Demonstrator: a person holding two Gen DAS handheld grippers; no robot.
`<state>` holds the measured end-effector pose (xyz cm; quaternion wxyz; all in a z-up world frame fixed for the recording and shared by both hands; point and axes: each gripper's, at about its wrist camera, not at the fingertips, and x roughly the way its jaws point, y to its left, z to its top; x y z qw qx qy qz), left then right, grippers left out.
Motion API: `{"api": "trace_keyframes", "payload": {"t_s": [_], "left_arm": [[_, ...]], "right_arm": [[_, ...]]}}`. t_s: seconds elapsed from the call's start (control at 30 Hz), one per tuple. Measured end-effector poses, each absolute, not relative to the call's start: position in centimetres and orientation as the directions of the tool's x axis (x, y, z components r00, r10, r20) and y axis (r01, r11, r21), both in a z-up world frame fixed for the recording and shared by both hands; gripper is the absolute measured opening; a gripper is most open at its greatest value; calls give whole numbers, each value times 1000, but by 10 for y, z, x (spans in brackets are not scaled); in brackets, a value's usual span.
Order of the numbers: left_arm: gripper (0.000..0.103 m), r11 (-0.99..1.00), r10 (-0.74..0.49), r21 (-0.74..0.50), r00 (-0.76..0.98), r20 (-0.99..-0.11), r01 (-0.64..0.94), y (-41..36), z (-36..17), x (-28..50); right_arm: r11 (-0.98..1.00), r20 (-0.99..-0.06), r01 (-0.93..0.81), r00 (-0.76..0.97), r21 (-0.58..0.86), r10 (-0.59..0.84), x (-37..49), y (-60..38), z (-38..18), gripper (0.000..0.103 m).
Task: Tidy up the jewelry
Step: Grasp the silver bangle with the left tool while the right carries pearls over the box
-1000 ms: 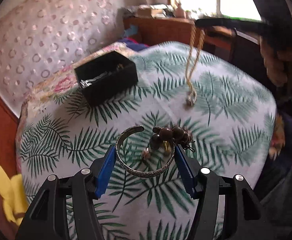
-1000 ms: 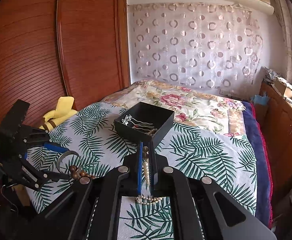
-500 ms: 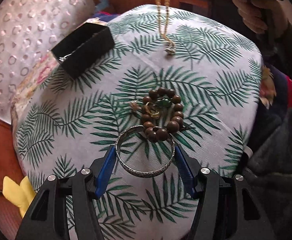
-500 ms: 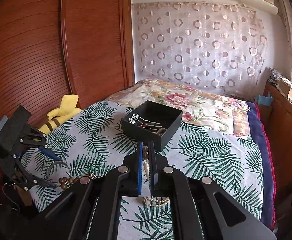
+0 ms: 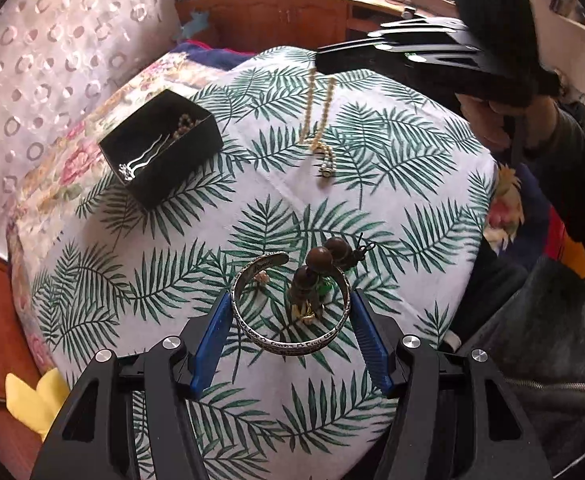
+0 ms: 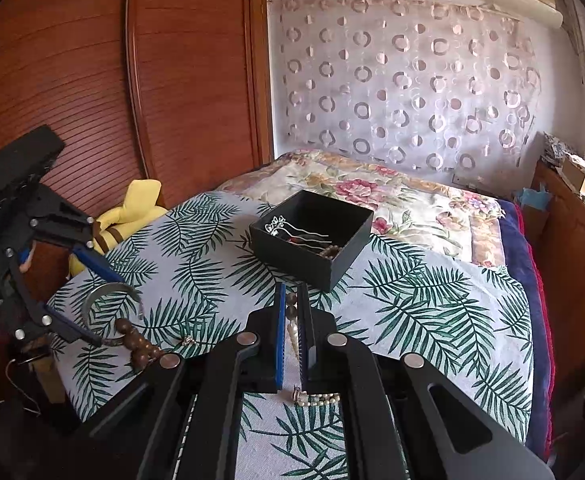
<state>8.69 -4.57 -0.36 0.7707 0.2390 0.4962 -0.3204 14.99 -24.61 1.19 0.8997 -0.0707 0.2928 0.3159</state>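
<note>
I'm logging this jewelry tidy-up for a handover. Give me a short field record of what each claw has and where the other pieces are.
left claw: closed on the silver bangle, lifted off the cloth
right claw: shut on the pearl necklace, whose lower end rests on the cloth
wooden bead bracelet: partly raised along with the bangle
black box: open, on the leaf-print cloth, beyond both claws
box contents: silver hairpin plus a beaded piece
small loose pieces: under the bangle, too unclear to identify
</note>
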Motion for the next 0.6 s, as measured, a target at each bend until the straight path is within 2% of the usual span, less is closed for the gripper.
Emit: {"api": "trace_keyframes", "payload": {"t_s": [0.2, 0.33, 0.6], "left_arm": [[57, 734, -214, 9, 244, -946, 679, -42, -27, 116], [57, 740, -255, -54, 205, -945, 670, -42, -30, 123], [57, 719, -238, -30, 205, -949, 694, -54, -47, 113]], "right_arm": [[781, -597, -621, 606, 58, 526, 150, -241, -1, 6], [781, -601, -621, 599, 68, 529, 150, -239, -5, 6], [783, -611, -618, 595, 68, 522, 154, -240, -8, 6]]}}
